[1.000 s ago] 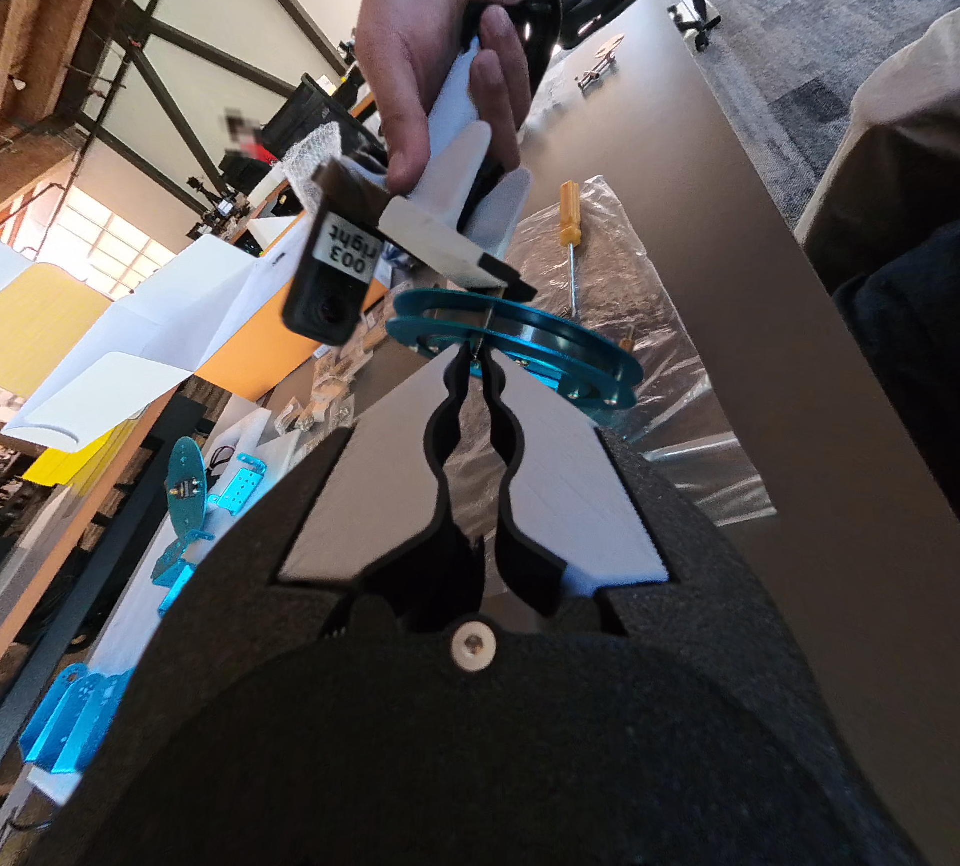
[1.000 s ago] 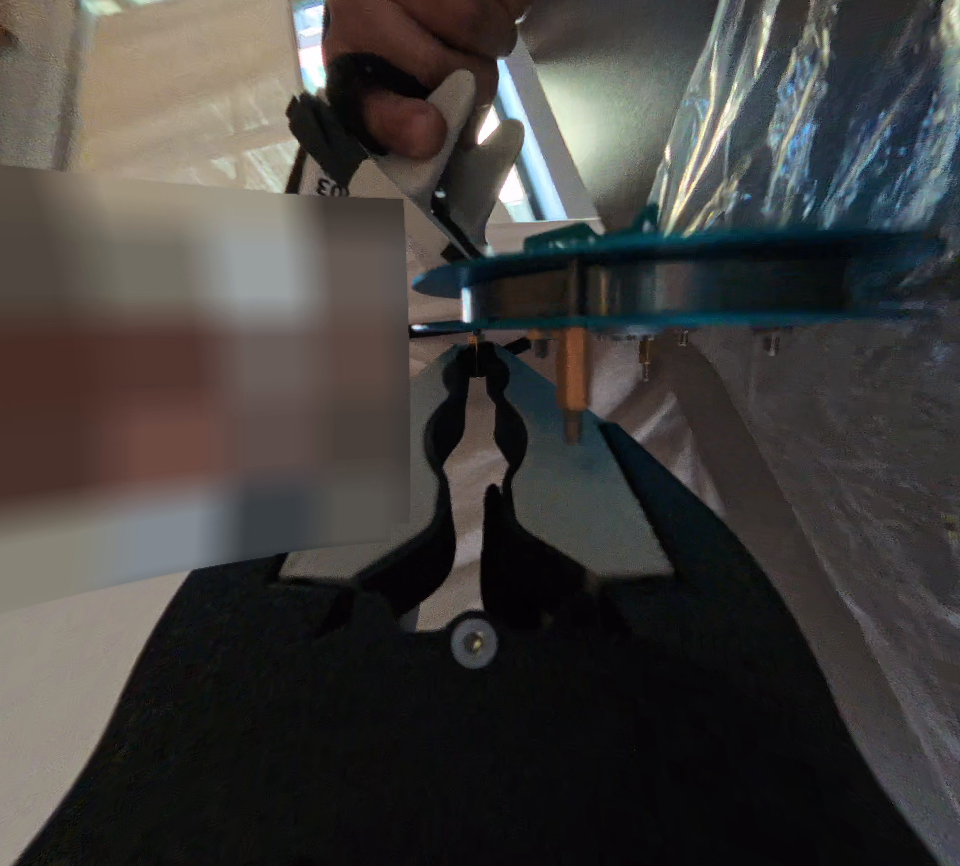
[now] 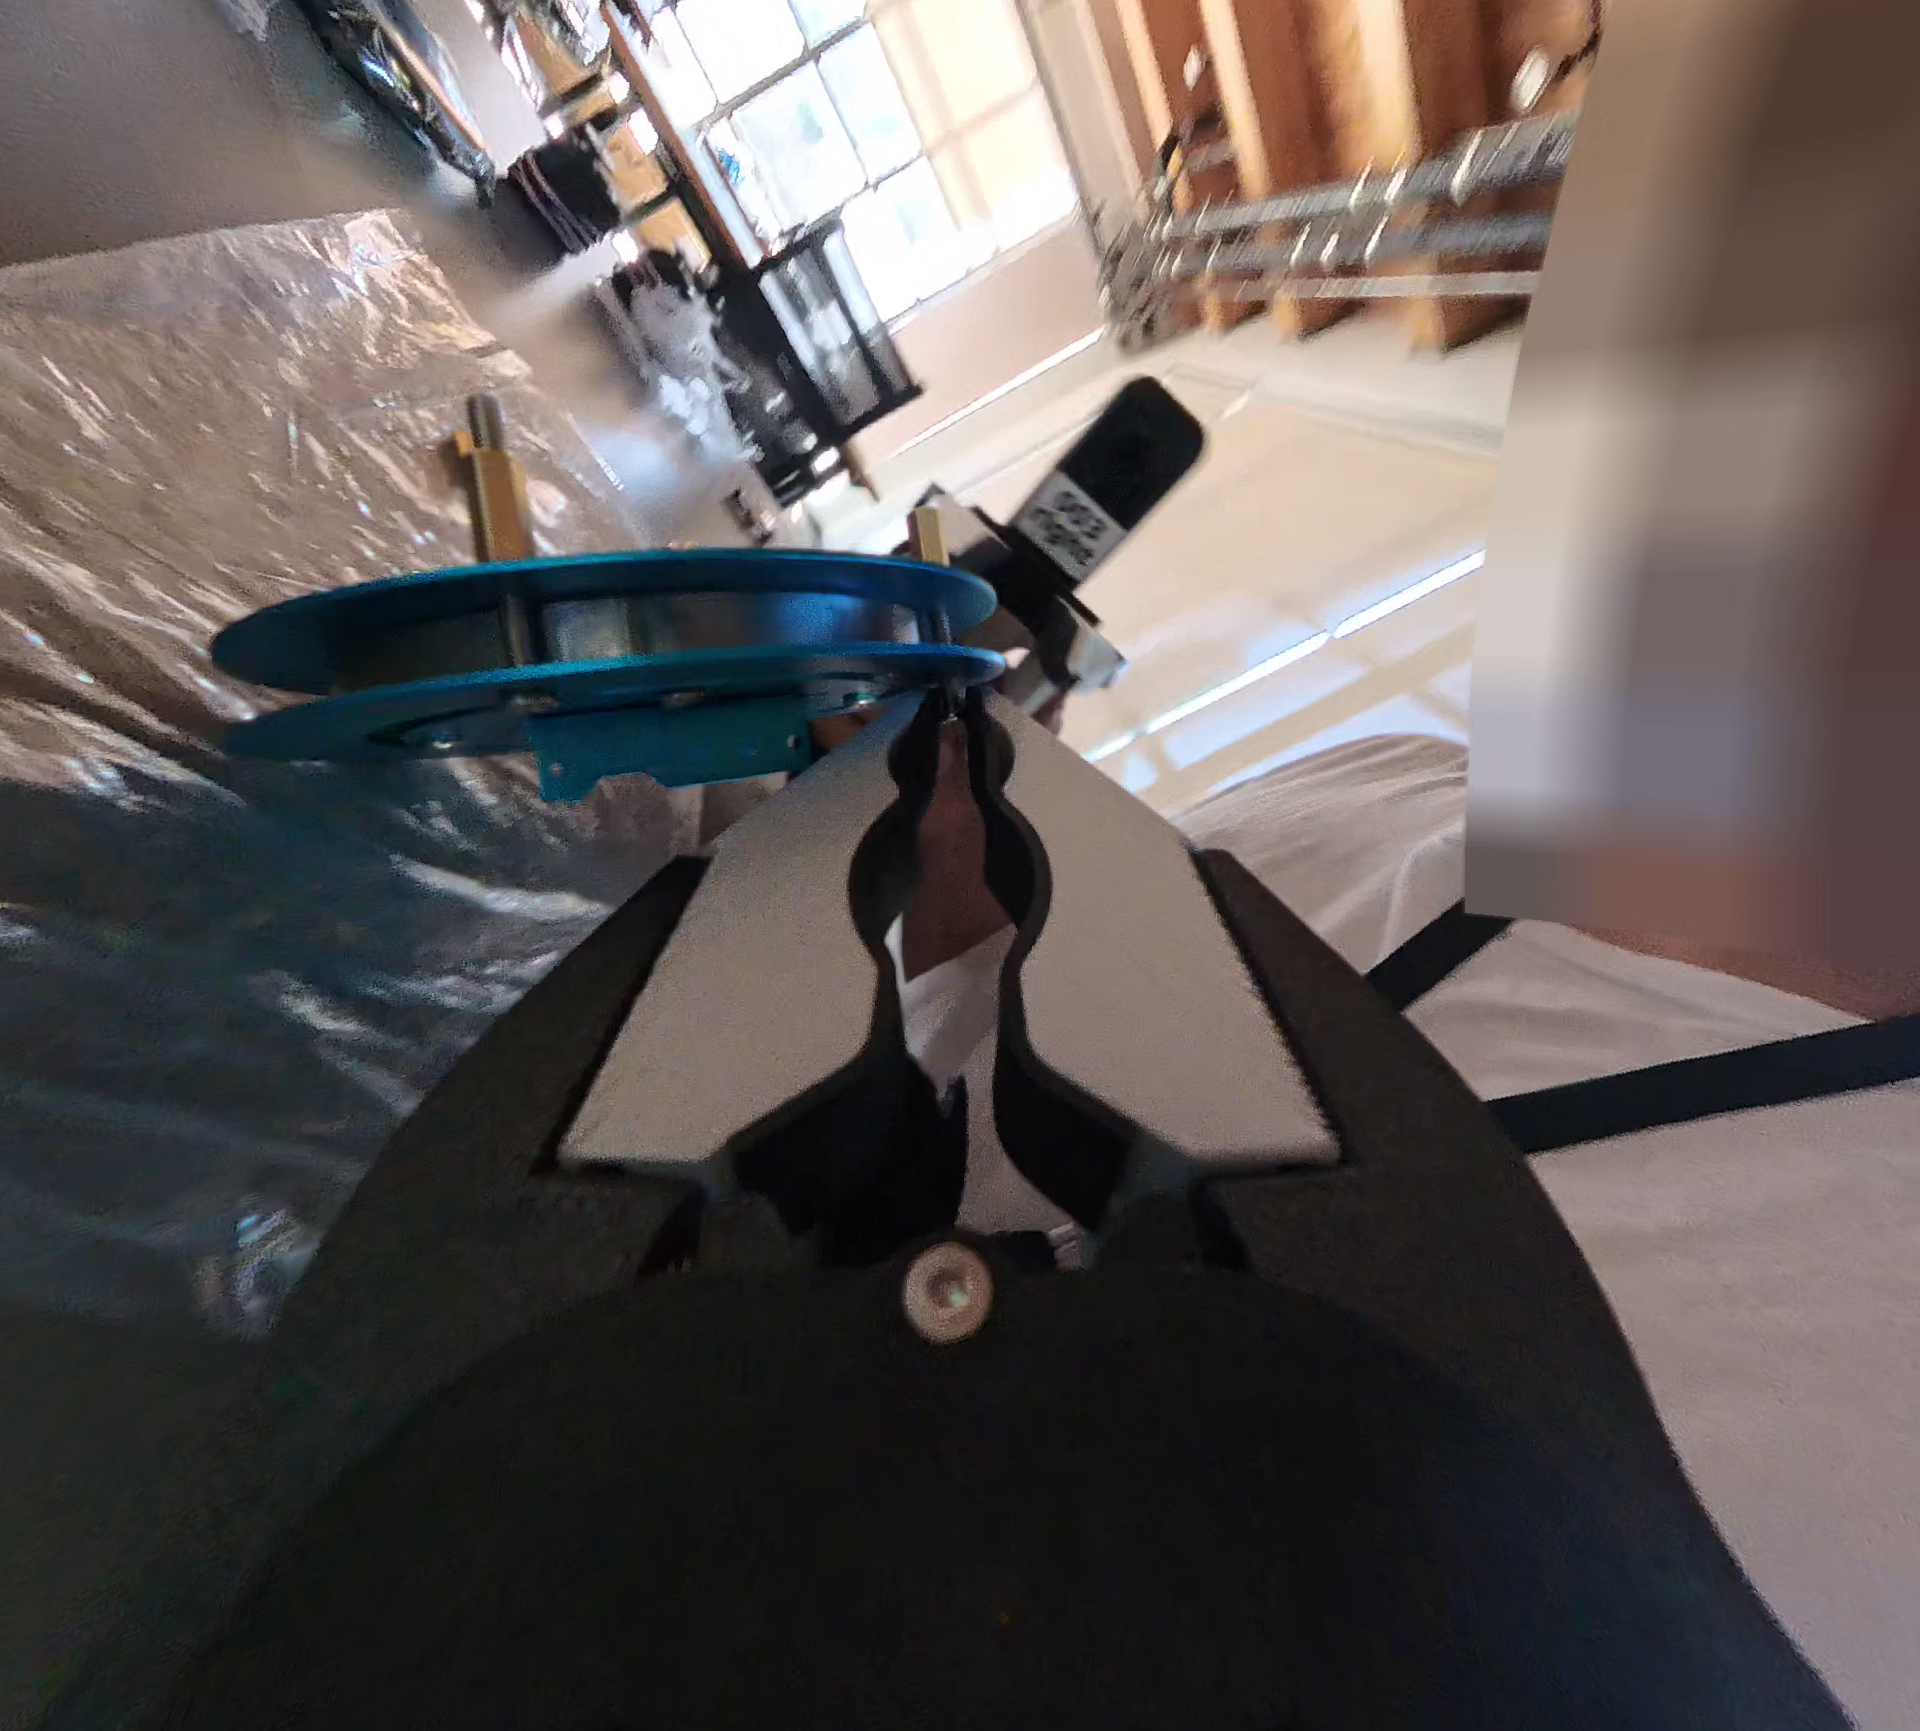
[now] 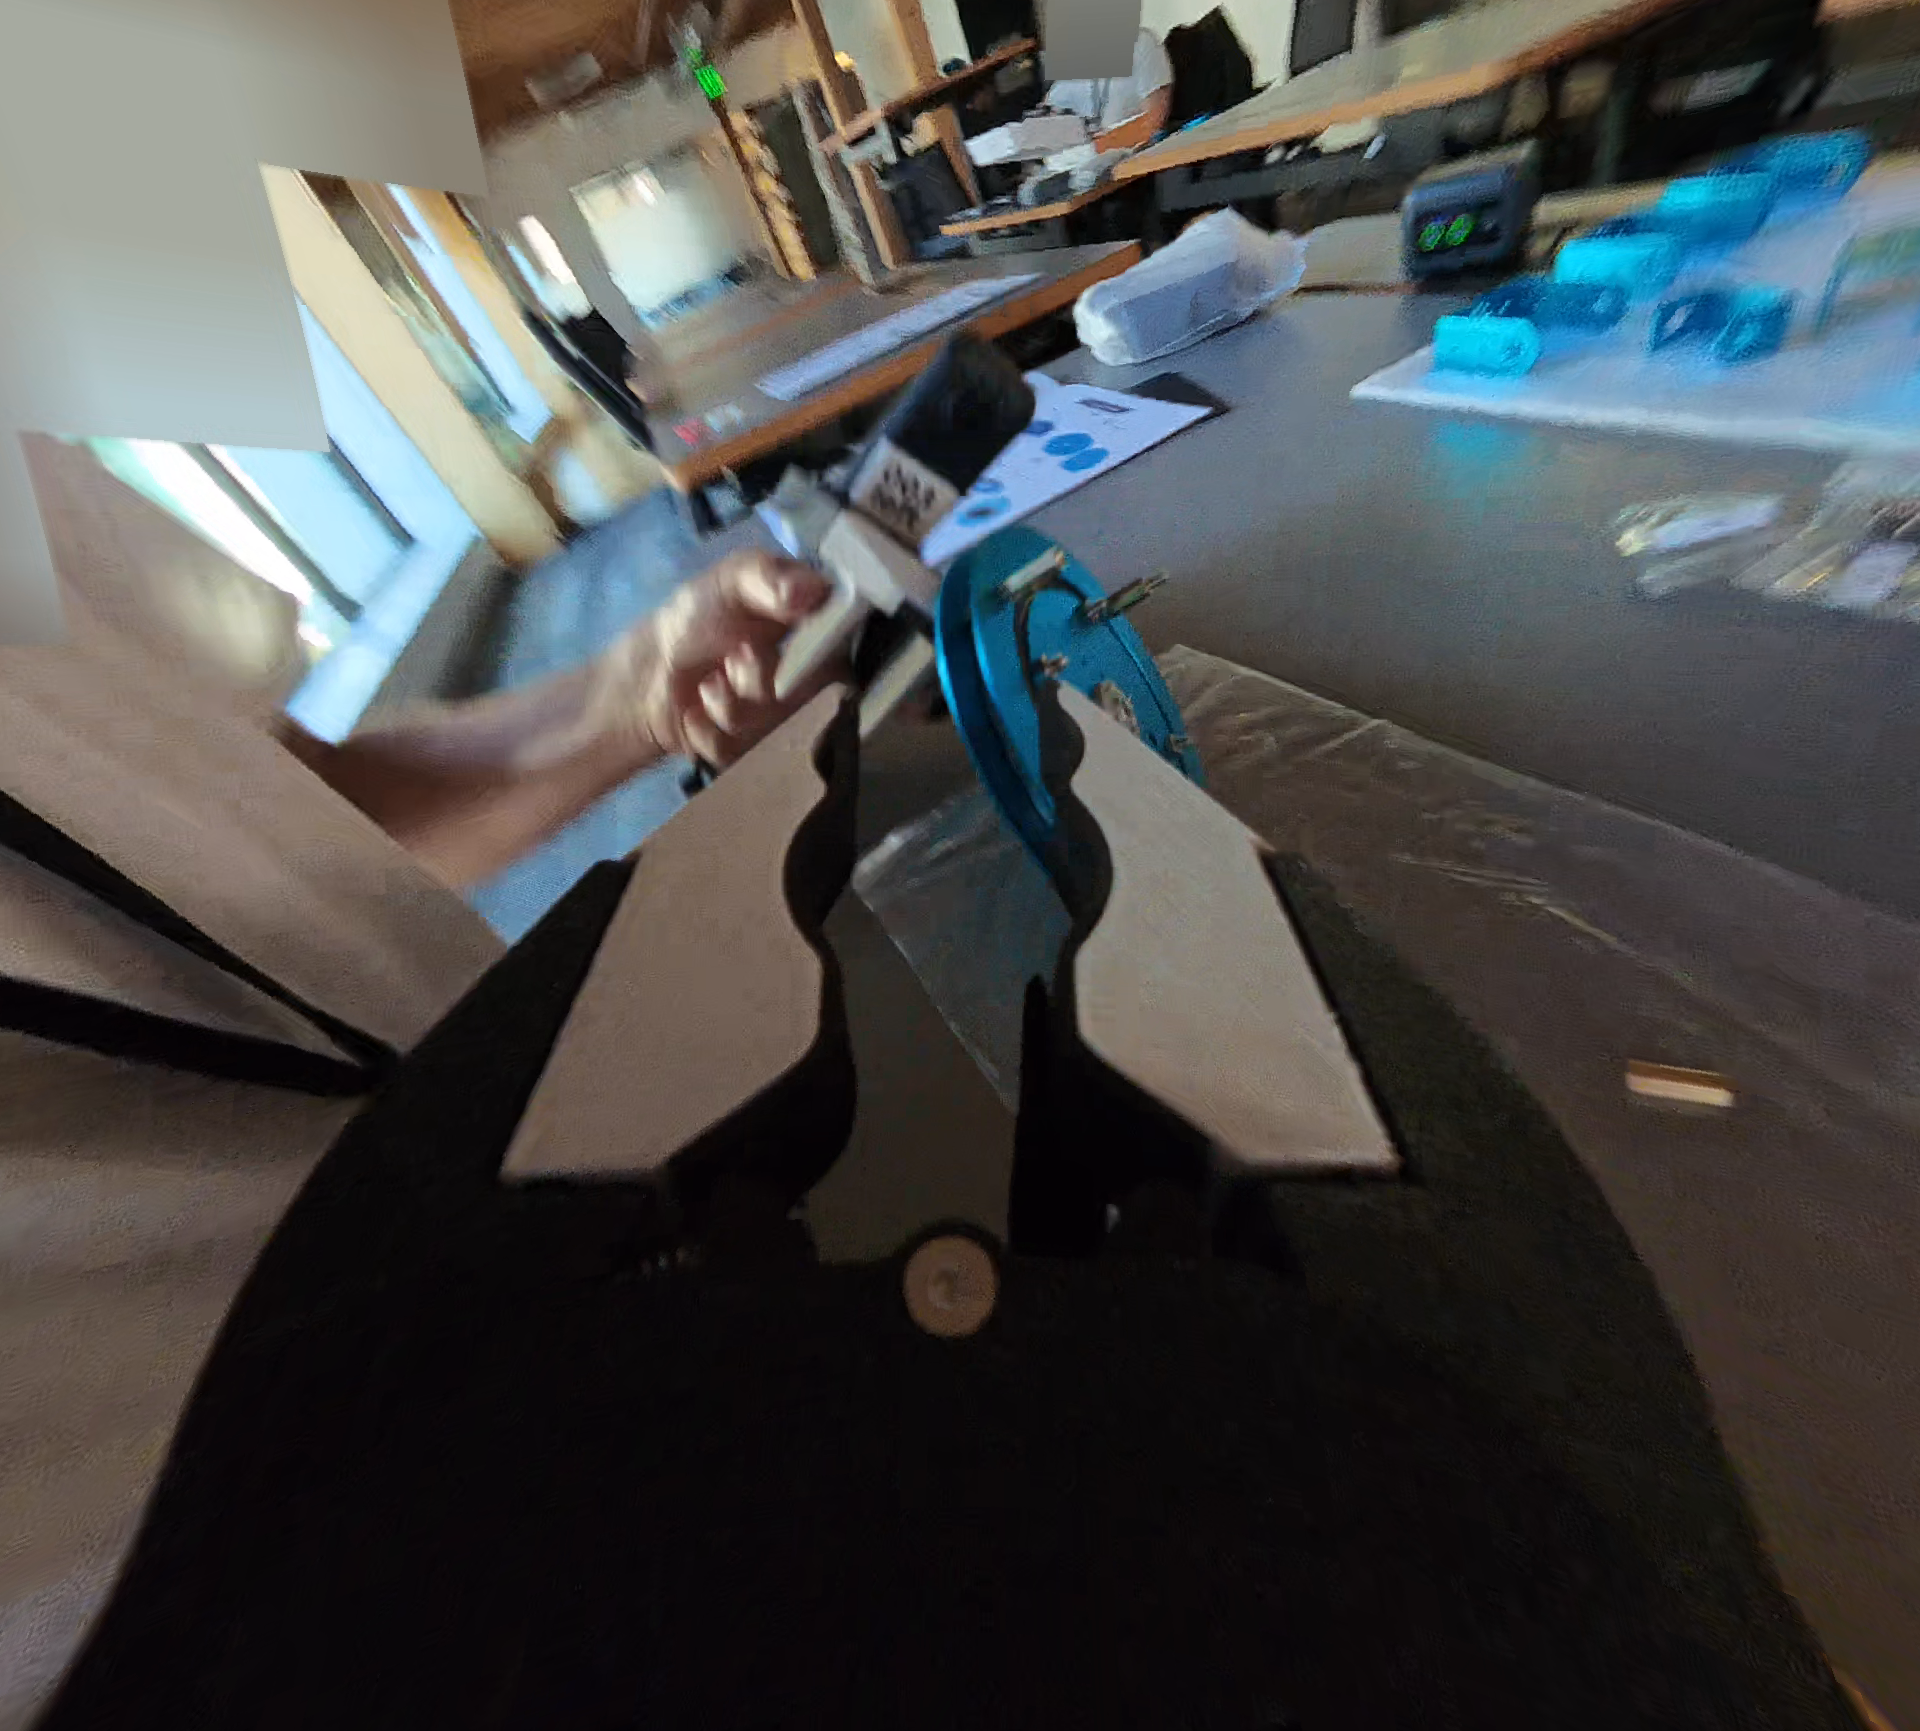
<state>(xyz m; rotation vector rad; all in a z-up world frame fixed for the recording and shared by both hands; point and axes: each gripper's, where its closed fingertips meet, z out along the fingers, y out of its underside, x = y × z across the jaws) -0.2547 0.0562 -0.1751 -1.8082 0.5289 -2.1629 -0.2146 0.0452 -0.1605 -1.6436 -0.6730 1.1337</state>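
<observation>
Above the clear plastic sheet (image 3: 260, 393), my left gripper (image 3: 951, 713) is pinched nearly closed on the rim of the blue double-disc assembly (image 3: 613, 642), brass standoffs (image 3: 494, 492) upward. My right gripper (image 4: 961, 725) hangs spread wide, empty, just beside it.

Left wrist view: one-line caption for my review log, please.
Left gripper pinches the rim of a blue two-disc assembly with brass standoffs, above crinkled clear plastic sheet.

Left gripper (image 3: 948, 713) pinched closed (right gripper (image 4: 961, 736) spread)
</observation>
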